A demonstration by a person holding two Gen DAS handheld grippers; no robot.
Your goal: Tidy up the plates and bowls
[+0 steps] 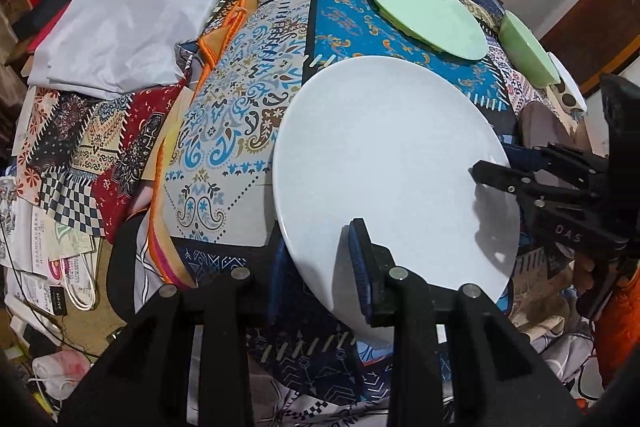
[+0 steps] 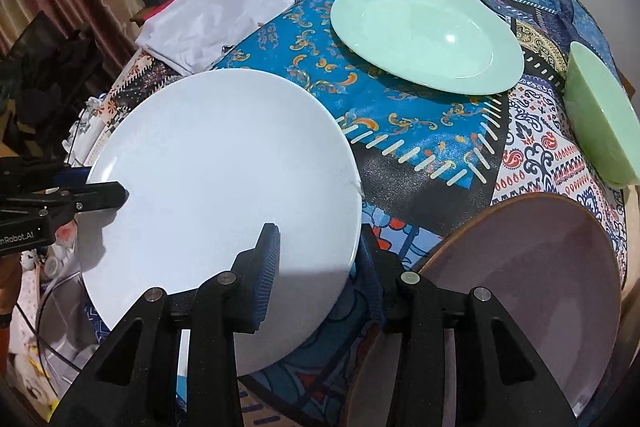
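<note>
Both tools straddled the rim of the white plate, one from each side. Left tool came in at the plate's near edge: one blue-padded finger over the top face, the other below the rim, largely hidden. Right tool did the same on the opposite edge: one pad over the plate, the other off past the rim. Jaws on both looked moderately spread around the rim; pad contact with the plate not resolvable, so real pinch or loose bracket could not be told.

Key relation: plate sat directly between the two tools, dead ahead of each, no long axis since round. Neither hand clearly nearer. Green plate lay beyond the white one across the blue patch of cloth, apart from it, the likely stacking spot as a judgement only. Green bowl stood further right near the worktop edge; mauve plate close by the right tool, just beside the white plate's edge.

White plate: plain, glossy, flat with shallow rim, empty, large. Seemed tilted or overhanging the patchwork-covered worktop at its near edge, lift state uncertain. Smooth glaze judged slippery under pads; uneven grip could tip it. Folded white cloth lay well off to the left.
</note>
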